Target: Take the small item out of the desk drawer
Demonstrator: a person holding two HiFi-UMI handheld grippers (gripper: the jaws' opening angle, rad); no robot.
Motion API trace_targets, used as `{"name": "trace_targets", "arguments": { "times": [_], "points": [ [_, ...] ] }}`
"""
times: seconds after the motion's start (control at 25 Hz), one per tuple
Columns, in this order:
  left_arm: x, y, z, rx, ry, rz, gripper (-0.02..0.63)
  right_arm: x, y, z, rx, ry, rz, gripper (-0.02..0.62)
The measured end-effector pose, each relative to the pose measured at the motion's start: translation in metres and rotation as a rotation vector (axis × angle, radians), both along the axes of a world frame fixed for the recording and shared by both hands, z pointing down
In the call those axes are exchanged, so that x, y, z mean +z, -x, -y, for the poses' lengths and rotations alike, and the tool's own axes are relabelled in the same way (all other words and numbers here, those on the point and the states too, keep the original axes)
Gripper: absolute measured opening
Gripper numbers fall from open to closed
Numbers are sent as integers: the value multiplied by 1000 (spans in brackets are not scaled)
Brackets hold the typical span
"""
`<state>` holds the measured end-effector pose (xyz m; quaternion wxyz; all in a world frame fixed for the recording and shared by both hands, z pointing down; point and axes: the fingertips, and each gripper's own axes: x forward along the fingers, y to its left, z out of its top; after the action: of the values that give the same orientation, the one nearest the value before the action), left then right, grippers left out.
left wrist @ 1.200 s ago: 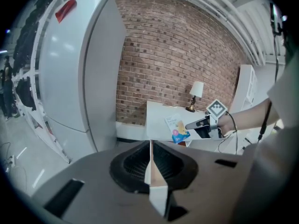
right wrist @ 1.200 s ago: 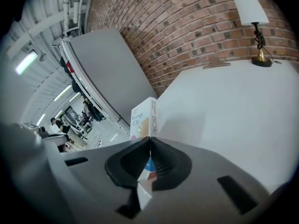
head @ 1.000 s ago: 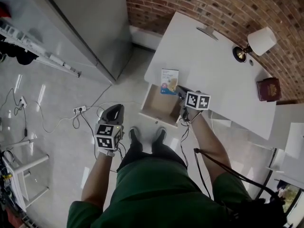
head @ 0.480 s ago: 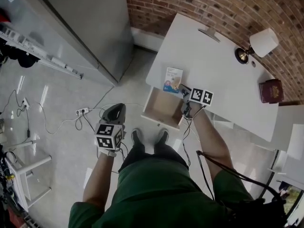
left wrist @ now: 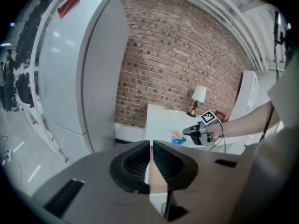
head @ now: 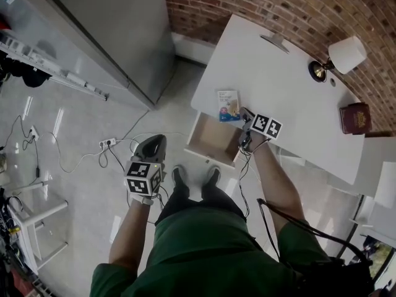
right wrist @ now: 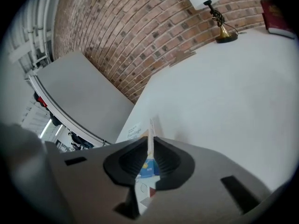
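**Box pinched over the tabletop corner**

The box (head: 228,105) — a small flat carton with blue print — is gripped in the right claw (head: 245,114). It sits over the near-left corner of the white tabletop (head: 278,73), just beyond the open drawer (head: 210,142). In the right gripper view the right claw (right wrist: 150,155) has both jaws pressed against the carton's flat faces. The box (right wrist: 150,127) stands edge-on between them, and its far end sticks out past the jaw tips. Whether its lower edge touches the tabletop cannot be told.

The drawer is pulled out toward the person, below the tabletop's near edge, with its pale wooden bottom in view.

The left claw (head: 154,142) hangs to the left, well apart from the tabletop, over the floor (head: 74,184) and near a power strip (head: 105,143). In the left gripper view the left claw (left wrist: 151,158) has its jaws drawn almost together — only a sliver of gap — with nothing between them. The same view shows the right claw (left wrist: 187,131) out at the tabletop edge, with the box (left wrist: 177,139) at its tip.

At the far right of the tabletop stand a lamp (head: 342,55) and, nearer, a dark red book (head: 354,117). A brick wall (head: 260,5) runs behind them.
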<state>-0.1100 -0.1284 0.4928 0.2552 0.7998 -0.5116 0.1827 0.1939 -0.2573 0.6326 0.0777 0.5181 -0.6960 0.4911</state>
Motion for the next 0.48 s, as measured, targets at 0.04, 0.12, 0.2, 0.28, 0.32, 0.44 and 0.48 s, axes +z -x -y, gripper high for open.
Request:
{"name": "trace_targets", "arguments": {
  "times": [0.04,0.12,0.2,0.28,0.32,0.44,0.48],
  "points": [
    [0,-2,0,2,3,-5,13,-2,-3,0,-2,-8,-22,48],
    [-1,-5,2,6,0,-12,13,-7,-10,1,-5,-29,-64,57],
    [-3,-9,5,11,-7,-16,14,-16,-15,2,1,-58,-89,57],
    [-5,-11,8,15,-16,-19,13,-29,-18,4,4,-96,-107,48],
    [-7,-12,10,16,-22,-19,13,-37,-17,6,3,-119,-116,43],
    [-17,-11,20,15,-53,-19,14,-76,-8,11,-17,-203,-132,24],
    [-22,-10,25,13,-66,-19,13,-91,-3,12,-28,-236,-138,20]
  ]
}}
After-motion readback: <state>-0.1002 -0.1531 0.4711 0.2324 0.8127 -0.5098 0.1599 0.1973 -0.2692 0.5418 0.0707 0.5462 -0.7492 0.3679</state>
